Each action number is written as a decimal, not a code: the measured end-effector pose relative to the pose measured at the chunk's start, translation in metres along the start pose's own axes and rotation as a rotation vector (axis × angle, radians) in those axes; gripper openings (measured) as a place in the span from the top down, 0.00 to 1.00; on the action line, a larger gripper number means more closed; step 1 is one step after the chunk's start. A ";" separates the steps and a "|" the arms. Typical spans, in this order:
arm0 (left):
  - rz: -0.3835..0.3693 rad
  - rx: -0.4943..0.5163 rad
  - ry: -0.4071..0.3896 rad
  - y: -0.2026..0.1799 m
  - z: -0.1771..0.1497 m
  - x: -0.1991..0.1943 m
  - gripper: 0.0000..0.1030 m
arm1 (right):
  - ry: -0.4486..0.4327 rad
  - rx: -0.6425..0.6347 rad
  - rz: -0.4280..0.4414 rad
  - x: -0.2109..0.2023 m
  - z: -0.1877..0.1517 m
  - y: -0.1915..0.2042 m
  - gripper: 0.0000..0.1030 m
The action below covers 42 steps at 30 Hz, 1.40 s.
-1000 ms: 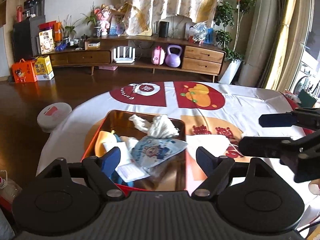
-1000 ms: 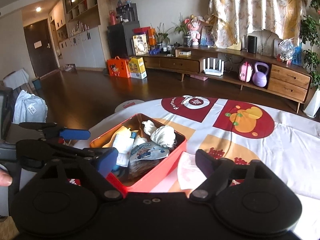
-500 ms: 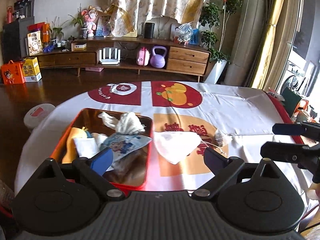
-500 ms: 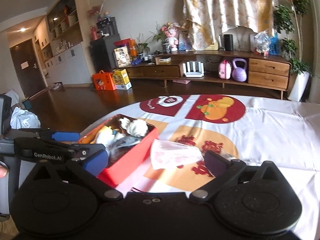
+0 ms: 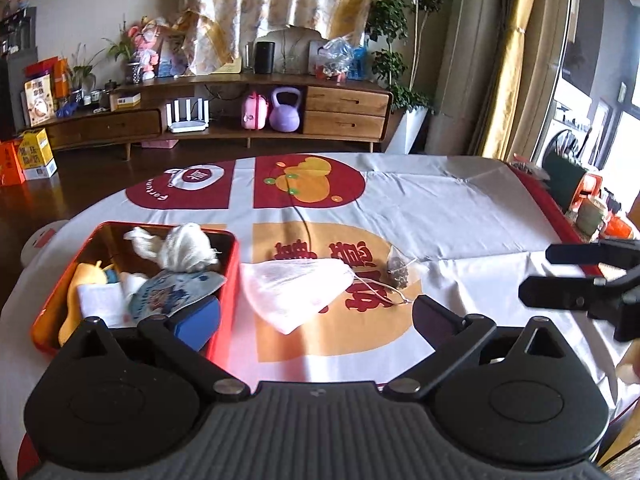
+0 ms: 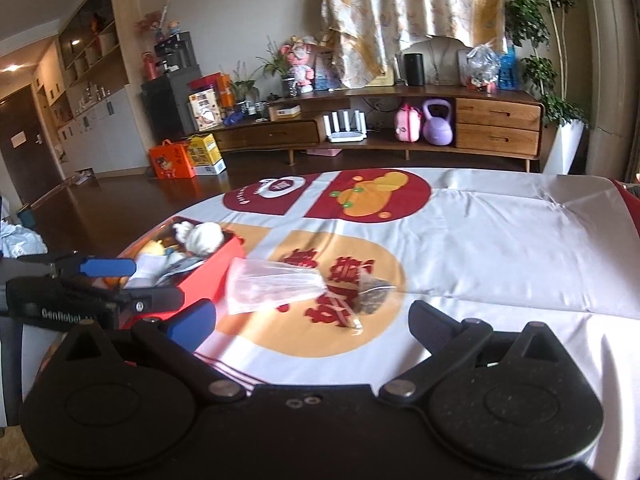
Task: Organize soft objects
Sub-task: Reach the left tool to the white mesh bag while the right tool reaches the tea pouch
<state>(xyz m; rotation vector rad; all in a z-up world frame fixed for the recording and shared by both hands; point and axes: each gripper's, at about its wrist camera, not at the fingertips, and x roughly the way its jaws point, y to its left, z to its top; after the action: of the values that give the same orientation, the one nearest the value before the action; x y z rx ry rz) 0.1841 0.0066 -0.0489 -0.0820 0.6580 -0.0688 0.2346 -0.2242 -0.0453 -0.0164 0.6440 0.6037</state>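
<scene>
A red box [image 5: 230,276] on the left of the table holds several soft items: a white yarn ball [image 5: 186,246], a printed pouch [image 5: 176,294], a yellow plush [image 5: 78,292]. The box also shows in the right wrist view [image 6: 204,280]. A white mesh bag [image 5: 296,290] lies on the cloth right of the box, also in the right wrist view [image 6: 272,286]. A small tea-bag sachet [image 5: 398,268] lies right of it, in the right wrist view too [image 6: 370,290]. My left gripper [image 5: 316,318] is open and empty, just short of the mesh bag. My right gripper [image 6: 312,322] is open and empty, near the sachet.
The round table [image 5: 460,216] wears a white cloth with red and orange prints. A wooden sideboard [image 5: 248,116] stands across the dark floor. Small items sit at the table's right edge [image 5: 592,212].
Both grippers have swung right and pulled back from the red box. The mesh bag and sachet now lie ahead of them. Both stay open.
</scene>
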 end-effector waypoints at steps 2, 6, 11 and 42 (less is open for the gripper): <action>0.000 0.016 0.011 -0.006 0.001 0.010 0.00 | 0.005 0.008 -0.006 0.005 0.002 -0.009 0.00; -0.011 0.049 0.037 -0.015 0.004 0.033 0.00 | 0.024 0.020 -0.030 0.020 0.006 -0.025 0.00; -0.030 0.106 0.054 -0.023 0.006 0.064 0.00 | 0.054 0.031 -0.051 0.044 0.009 -0.042 0.00; -0.037 0.353 0.139 -0.012 0.014 0.172 0.05 | 0.208 0.063 -0.059 0.176 0.015 -0.056 0.24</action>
<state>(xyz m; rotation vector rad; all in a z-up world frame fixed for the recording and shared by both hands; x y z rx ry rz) 0.3279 -0.0201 -0.1410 0.2532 0.7744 -0.2263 0.3848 -0.1757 -0.1429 -0.0399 0.8614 0.5281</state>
